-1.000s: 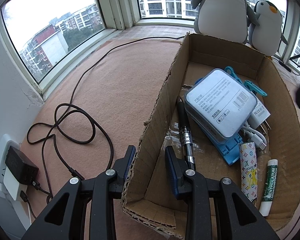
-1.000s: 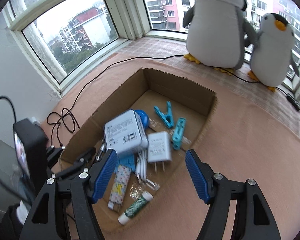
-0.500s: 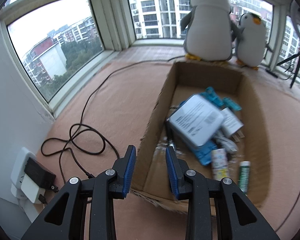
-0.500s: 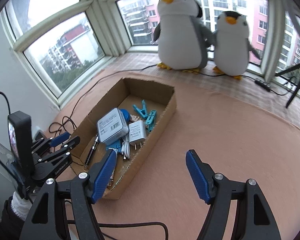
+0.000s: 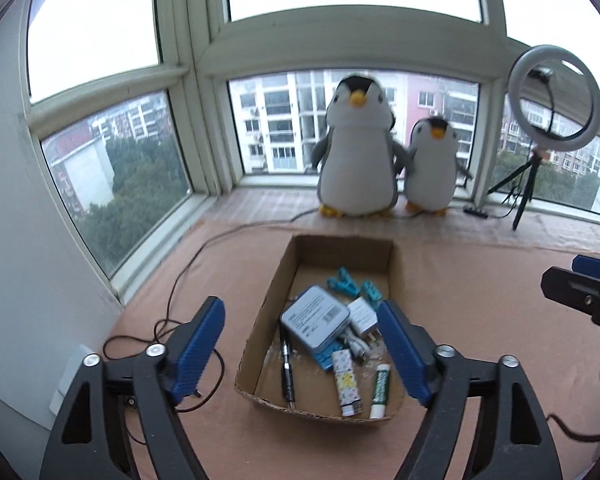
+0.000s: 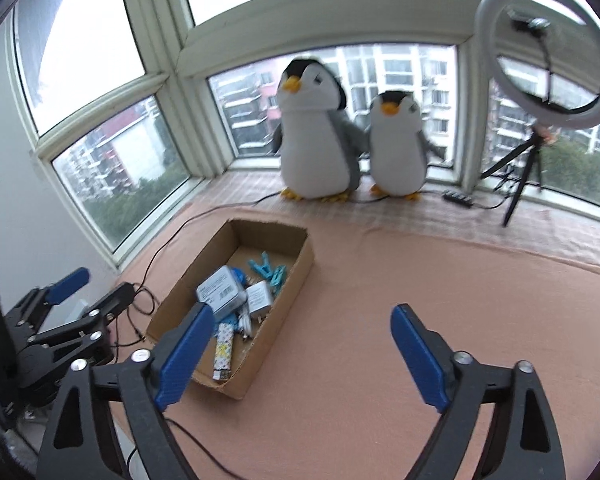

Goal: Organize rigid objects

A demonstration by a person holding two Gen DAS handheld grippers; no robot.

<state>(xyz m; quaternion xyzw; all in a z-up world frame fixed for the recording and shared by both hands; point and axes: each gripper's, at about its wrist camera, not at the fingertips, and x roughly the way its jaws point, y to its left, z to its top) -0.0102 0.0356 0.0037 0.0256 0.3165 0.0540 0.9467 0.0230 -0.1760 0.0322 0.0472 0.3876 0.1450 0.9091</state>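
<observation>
The box [image 5: 394, 258] is judged filled, so both grippers [image 5: 300, 350] [image 6: 302, 350], empty with jaws opening, are best drawn clear without knocking it.

Bare pink cloth [image 6: 400, 276] lies open to the right of my shallow brown cardboard box [image 6: 296, 280], free for either hand. Beyond it two grey-and-white plush penguins [image 6: 320, 136] and a ring light on a black tripod [image 6: 540, 52] line the window. A black cable [image 5: 180, 280] trails along the box's left.
</observation>
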